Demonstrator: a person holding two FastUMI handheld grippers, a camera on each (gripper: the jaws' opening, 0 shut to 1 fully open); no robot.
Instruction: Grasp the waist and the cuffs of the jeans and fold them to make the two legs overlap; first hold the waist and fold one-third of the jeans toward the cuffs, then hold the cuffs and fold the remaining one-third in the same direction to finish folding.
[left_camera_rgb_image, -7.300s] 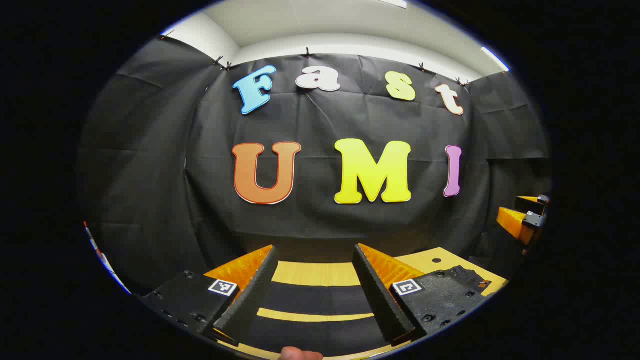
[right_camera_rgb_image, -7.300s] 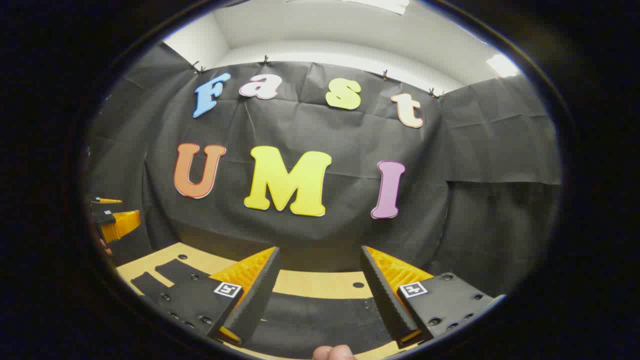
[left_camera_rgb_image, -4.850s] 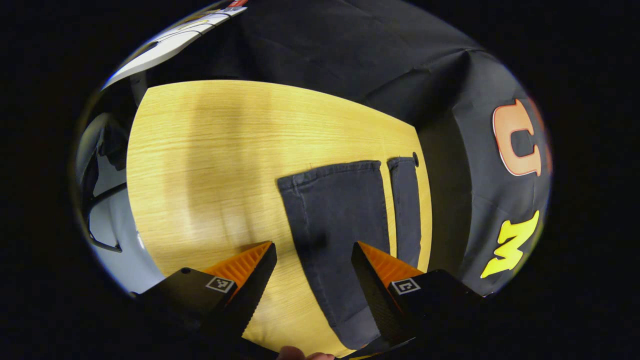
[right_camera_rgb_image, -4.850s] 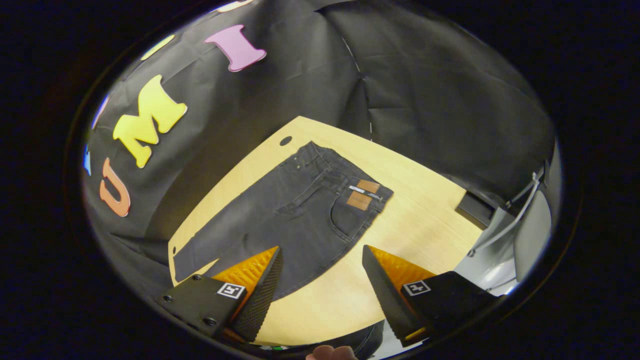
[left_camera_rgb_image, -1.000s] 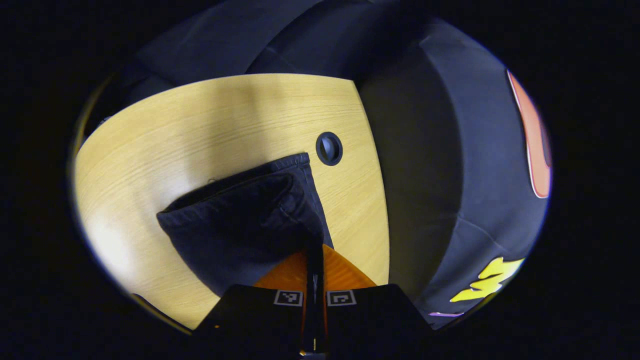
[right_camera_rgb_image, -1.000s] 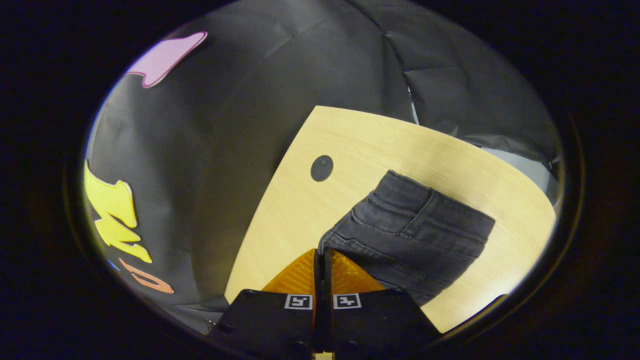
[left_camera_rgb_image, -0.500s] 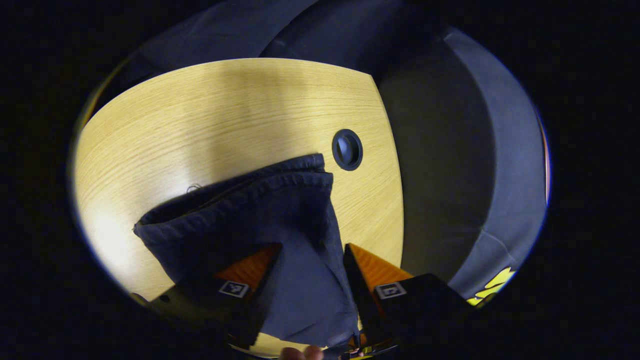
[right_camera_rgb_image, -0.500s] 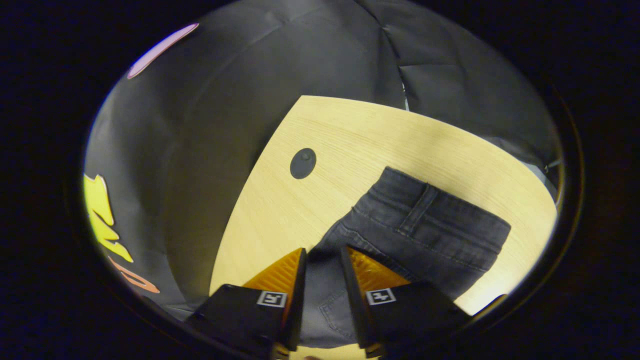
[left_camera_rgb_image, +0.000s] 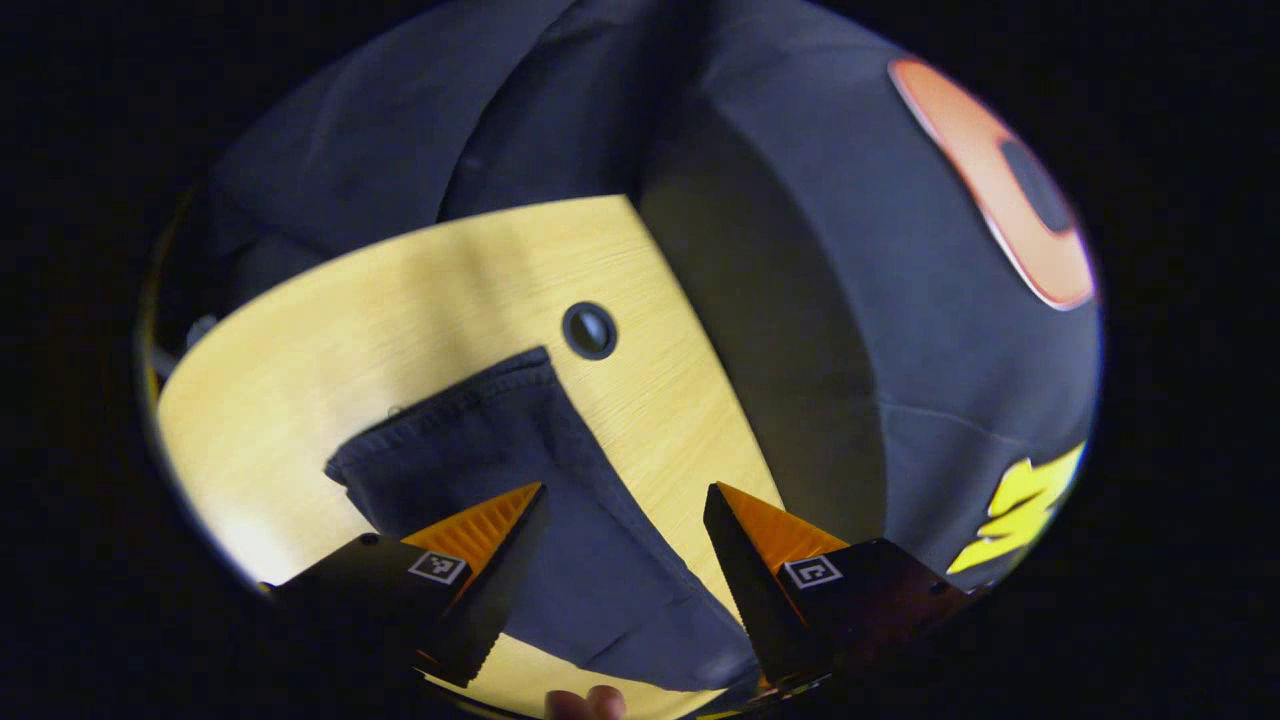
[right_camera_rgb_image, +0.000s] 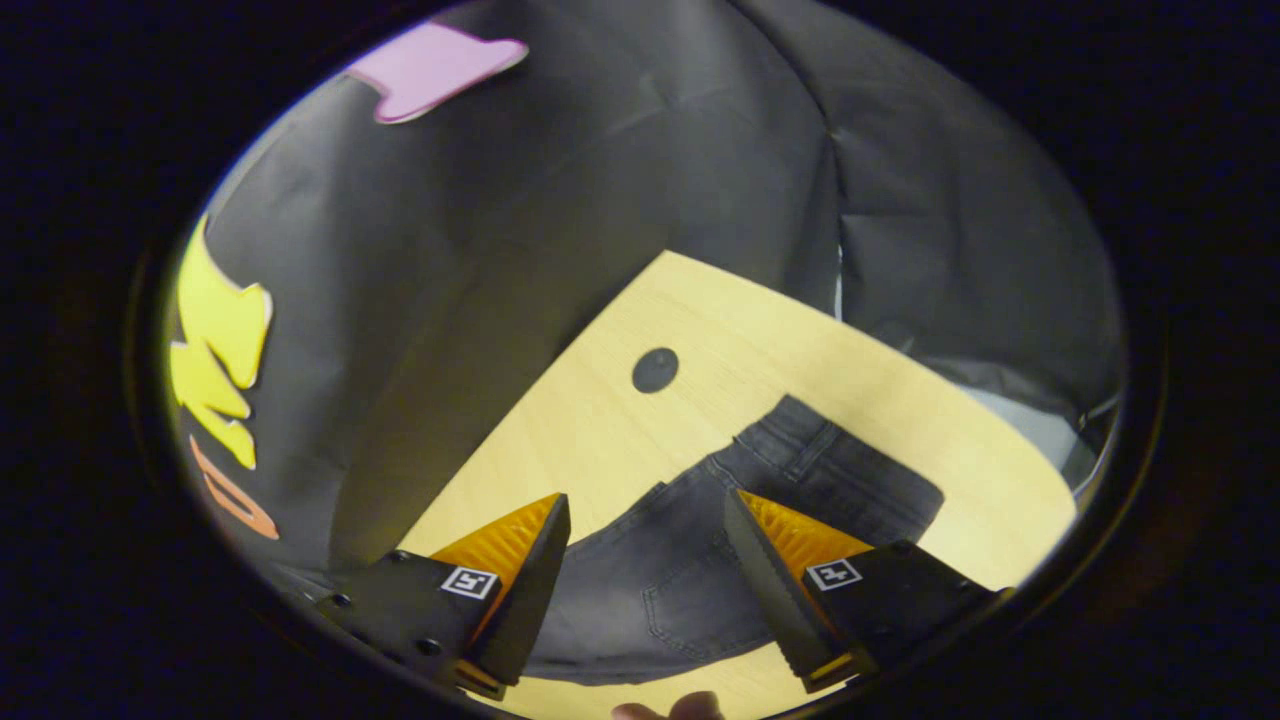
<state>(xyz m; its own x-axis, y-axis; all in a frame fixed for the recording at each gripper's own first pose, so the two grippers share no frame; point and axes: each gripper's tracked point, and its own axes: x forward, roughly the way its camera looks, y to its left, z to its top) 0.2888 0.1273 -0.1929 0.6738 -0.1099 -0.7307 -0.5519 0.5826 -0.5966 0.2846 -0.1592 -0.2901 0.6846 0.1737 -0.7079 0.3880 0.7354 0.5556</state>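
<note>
- L gripper (left_camera_rgb_image: 625, 500): fingers spread wide, holding nothing, above the cuffs (left_camera_rgb_image: 450, 420) of the jeans (left_camera_rgb_image: 560, 540), flat on the table (left_camera_rgb_image: 400, 290).
- R gripper (right_camera_rgb_image: 645, 510): also spread, nothing held, over the waist (right_camera_rgb_image: 840, 470), near a round hole (right_camera_rgb_image: 655, 370).

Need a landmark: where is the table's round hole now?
In the left gripper view, the hole sits in the table, just beyond the jeans cuff, near the table's right edge.

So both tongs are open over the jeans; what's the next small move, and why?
Probably bring both tongs to the waist and close on it. The legs look already overlapped, with the cuffs stacked, and left tongs and right tongs hold nothing, so the first one-third fold seems due.
</note>
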